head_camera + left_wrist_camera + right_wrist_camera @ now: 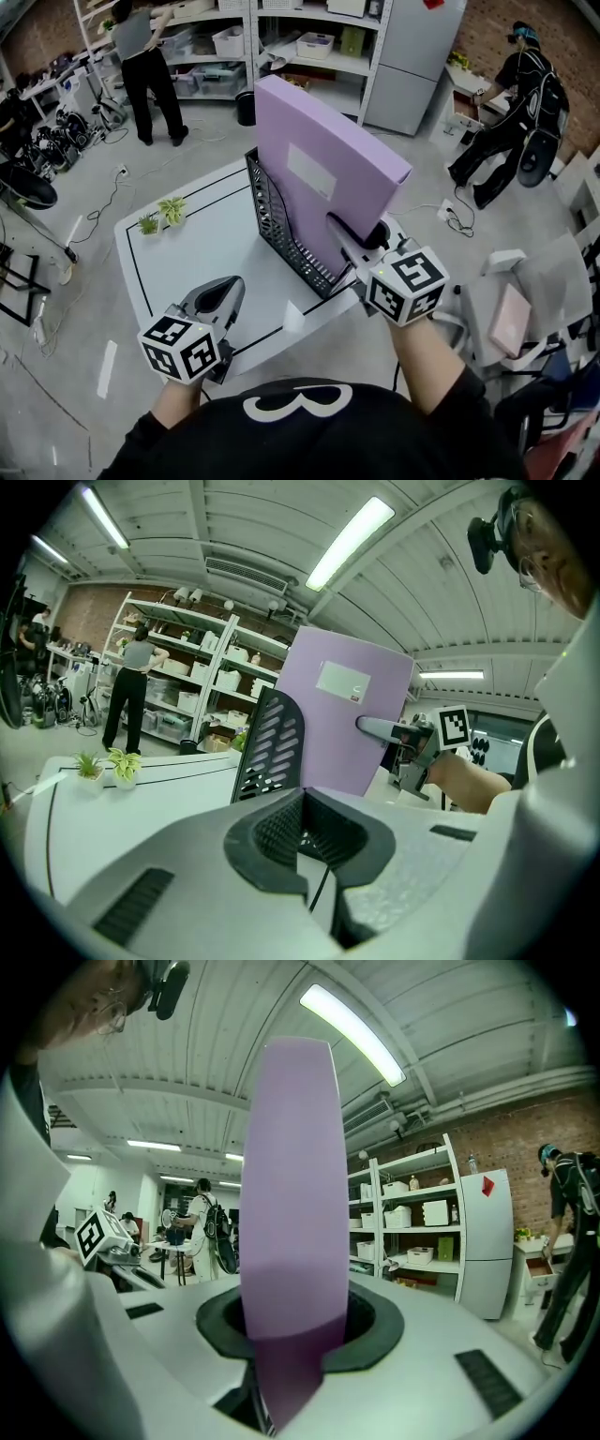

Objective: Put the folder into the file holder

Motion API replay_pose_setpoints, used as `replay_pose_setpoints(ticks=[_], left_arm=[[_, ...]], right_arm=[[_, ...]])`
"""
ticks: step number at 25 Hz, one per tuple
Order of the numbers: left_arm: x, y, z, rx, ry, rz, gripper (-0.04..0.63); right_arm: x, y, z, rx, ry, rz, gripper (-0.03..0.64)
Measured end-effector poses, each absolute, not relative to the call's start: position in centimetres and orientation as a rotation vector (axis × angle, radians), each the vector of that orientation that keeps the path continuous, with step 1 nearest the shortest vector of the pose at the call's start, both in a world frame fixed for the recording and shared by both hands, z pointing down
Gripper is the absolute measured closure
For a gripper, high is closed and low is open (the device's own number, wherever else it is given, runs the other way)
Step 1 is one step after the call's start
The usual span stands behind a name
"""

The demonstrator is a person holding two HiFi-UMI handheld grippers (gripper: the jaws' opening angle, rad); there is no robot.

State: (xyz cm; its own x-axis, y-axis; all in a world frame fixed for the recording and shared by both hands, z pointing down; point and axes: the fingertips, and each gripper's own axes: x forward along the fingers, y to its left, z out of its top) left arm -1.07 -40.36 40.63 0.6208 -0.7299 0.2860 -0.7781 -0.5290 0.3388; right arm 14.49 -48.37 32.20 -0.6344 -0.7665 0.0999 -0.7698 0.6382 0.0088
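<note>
Head view: purple folder (328, 173) stands on end, long axis tilted up and away, lower end against the black file holder (281, 225) on the tabletop (187, 248). Right claw (345, 232) clamps its near edge; left claw (223, 292) closed, empty, farther off.

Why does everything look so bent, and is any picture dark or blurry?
Left gripper view: the wide lens bows the ceiling lamp and shelves, with dark corners. Right gripper view: the purple folder looms close, its lower end shadowed. Head view: even light, table edges curve.
</note>
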Motion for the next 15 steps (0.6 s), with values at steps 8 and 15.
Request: replay_pose_setpoints(ticks=[8, 15], left_arm=[[-1.8, -40.1, 41.4, 2.429, -1.171, 0.161, 0.591], [-2.5, -39.7, 42.0, 2.426, -1.163, 0.173, 0.590]], right_arm=[[13.9, -48.0, 34.2, 1.309, -2.732, 0.057, 0.479], [13.7, -47.8, 36.3, 1.323, -2.730, 0.085, 0.479]])
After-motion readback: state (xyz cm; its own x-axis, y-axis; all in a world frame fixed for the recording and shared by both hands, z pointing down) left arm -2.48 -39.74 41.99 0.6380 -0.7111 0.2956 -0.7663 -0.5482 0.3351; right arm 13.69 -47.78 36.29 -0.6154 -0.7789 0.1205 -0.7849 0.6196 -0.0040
